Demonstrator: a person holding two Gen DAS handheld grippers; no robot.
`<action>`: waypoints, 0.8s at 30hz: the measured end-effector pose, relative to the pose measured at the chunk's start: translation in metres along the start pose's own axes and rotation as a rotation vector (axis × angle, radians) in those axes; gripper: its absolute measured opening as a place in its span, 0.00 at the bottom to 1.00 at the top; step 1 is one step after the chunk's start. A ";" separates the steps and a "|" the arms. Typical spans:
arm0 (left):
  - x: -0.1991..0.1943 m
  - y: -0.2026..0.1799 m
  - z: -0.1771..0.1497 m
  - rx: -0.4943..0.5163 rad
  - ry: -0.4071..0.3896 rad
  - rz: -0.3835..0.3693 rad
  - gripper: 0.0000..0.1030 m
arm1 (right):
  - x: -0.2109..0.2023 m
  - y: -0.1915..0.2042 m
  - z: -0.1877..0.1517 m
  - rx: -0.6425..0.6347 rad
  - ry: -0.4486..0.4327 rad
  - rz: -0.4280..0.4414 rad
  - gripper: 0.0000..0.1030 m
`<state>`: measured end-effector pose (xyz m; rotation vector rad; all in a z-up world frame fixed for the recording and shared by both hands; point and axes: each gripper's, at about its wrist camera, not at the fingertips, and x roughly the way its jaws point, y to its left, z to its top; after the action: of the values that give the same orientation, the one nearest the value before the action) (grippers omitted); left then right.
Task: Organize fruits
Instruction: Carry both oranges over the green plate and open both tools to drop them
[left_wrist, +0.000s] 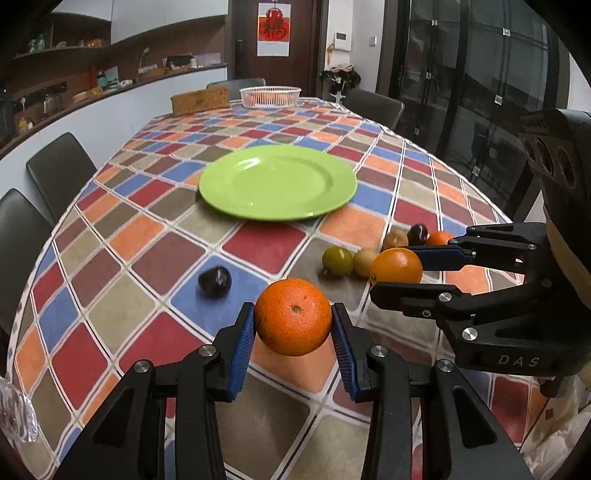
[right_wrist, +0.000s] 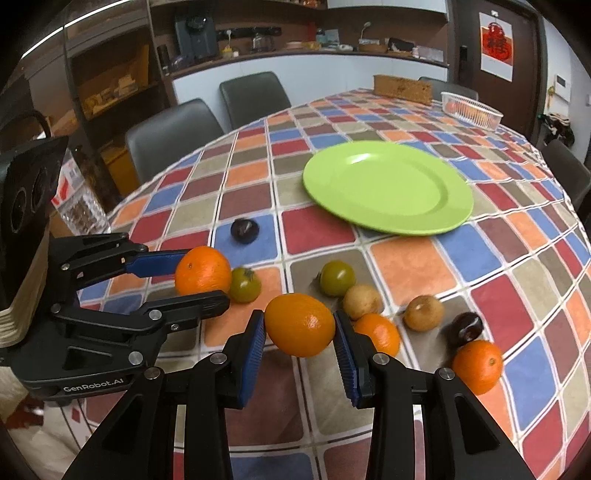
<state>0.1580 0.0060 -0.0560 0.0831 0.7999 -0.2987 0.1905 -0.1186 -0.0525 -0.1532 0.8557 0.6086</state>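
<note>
Orange fruit fills both claws. The left claw (left_wrist: 293, 325) grips a deep orange tangerine (left_wrist: 293, 316) between its blue pads, lifted clear of the counter (left_wrist: 147, 236) on the near side of the green plate (left_wrist: 277, 182). The right claw (right_wrist: 300, 332) clamps a paler orange (right_wrist: 300, 324) the same way, also nearer than the green plate and off the checked cloth

Loose fruit lies on the counter in front of the green plate: a dark plum (right_wrist: 244, 230) closest to the plate's near-left edge, two green tomatoes (right_wrist: 337, 277), two tan round fruits (right_wrist: 423, 312), a second dark plum (right_wrist: 466, 328), and two more oranges (right_wrist: 477, 365) farthest from the plate toward the camera

The green plate itself carries nothing. Beyond the plate, at the far end of the counter, stands a white basket (left_wrist: 270, 96) with a brown woven box (left_wrist: 201, 101) just beside it. Dark chairs (left_wrist: 61, 170) line the counter's edge left of the plate
</note>
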 end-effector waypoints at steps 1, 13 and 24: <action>-0.001 0.000 0.003 0.002 -0.006 0.004 0.39 | -0.003 -0.001 0.002 0.000 -0.011 -0.008 0.37; -0.003 0.004 0.059 -0.004 -0.080 0.006 0.39 | -0.021 -0.032 0.048 0.060 -0.110 -0.054 0.37; 0.034 0.021 0.106 -0.025 -0.023 0.000 0.39 | 0.003 -0.068 0.090 0.092 -0.068 -0.075 0.37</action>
<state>0.2607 -0.0013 -0.0074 0.0560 0.7805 -0.2888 0.2893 -0.1406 -0.0030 -0.0807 0.8071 0.5006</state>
